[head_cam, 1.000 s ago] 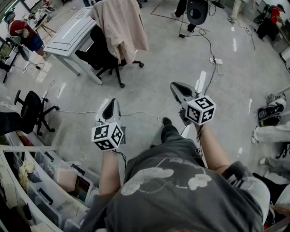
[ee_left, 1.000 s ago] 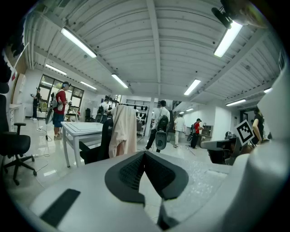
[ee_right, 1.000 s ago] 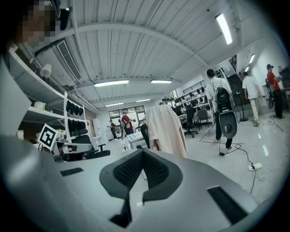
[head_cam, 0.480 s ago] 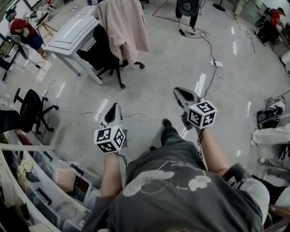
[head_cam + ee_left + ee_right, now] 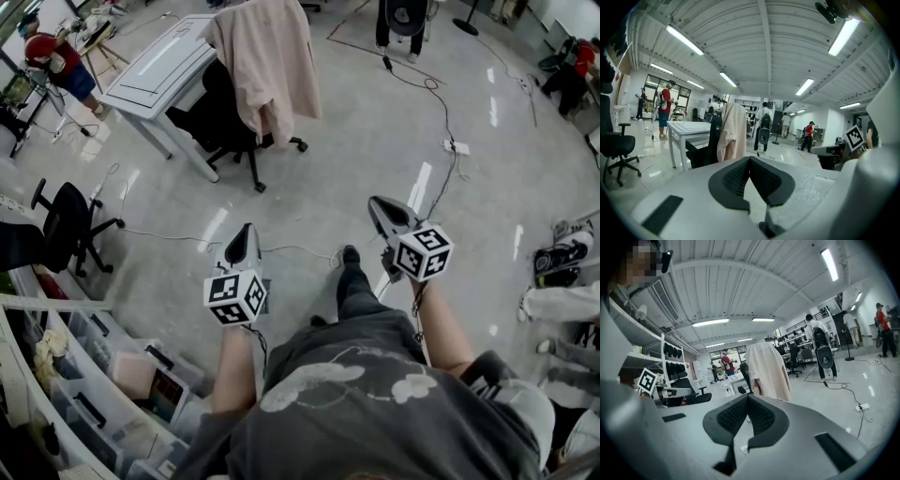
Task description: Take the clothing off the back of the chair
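That chair (image 5: 223, 127) is on castors, so I'd guess a sideways tug would roll it into the desk (image 5: 155, 66) rather than free the garment (image 5: 274, 66) draped over its back, well ahead. The floor cable (image 5: 291, 249) could trip a step. Left gripper (image 5: 246, 231) and right gripper (image 5: 377, 204) are both closed, empty, touching nothing
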A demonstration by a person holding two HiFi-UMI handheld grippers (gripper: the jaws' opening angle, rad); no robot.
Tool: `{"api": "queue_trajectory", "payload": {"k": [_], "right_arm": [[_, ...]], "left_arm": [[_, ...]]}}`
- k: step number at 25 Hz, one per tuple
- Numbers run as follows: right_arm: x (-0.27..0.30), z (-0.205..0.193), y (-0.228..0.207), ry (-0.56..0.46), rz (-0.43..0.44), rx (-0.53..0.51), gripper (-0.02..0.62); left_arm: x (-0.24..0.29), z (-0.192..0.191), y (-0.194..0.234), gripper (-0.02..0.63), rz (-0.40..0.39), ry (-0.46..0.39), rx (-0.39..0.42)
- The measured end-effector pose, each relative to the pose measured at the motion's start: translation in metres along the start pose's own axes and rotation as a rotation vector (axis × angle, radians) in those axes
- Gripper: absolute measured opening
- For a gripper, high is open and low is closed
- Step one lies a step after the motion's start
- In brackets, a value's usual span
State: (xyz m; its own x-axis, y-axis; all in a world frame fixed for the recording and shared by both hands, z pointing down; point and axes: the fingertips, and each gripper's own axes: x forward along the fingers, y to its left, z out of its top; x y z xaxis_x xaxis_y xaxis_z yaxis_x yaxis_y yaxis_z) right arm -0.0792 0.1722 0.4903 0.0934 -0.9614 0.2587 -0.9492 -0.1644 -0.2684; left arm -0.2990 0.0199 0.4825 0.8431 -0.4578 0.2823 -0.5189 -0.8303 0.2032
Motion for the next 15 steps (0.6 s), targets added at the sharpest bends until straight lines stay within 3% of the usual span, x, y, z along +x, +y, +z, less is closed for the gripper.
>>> {"api": "queue_trajectory", "payload": {"k": [6, 15], "right_arm": [[0.048, 0.018, -0.044, 0.003, 0.026, 0.012, -0.008], [0.137, 0.099, -0.136, -0.018, 0.078, -0.01, -0.008]], "left_arm": [[0.051, 0.018, 0.009, 0.002, 0.029, 0.001, 0.038], [0.158, 0.084, 0.025, 0.002, 0.132, -0.039, 0.029]]}}
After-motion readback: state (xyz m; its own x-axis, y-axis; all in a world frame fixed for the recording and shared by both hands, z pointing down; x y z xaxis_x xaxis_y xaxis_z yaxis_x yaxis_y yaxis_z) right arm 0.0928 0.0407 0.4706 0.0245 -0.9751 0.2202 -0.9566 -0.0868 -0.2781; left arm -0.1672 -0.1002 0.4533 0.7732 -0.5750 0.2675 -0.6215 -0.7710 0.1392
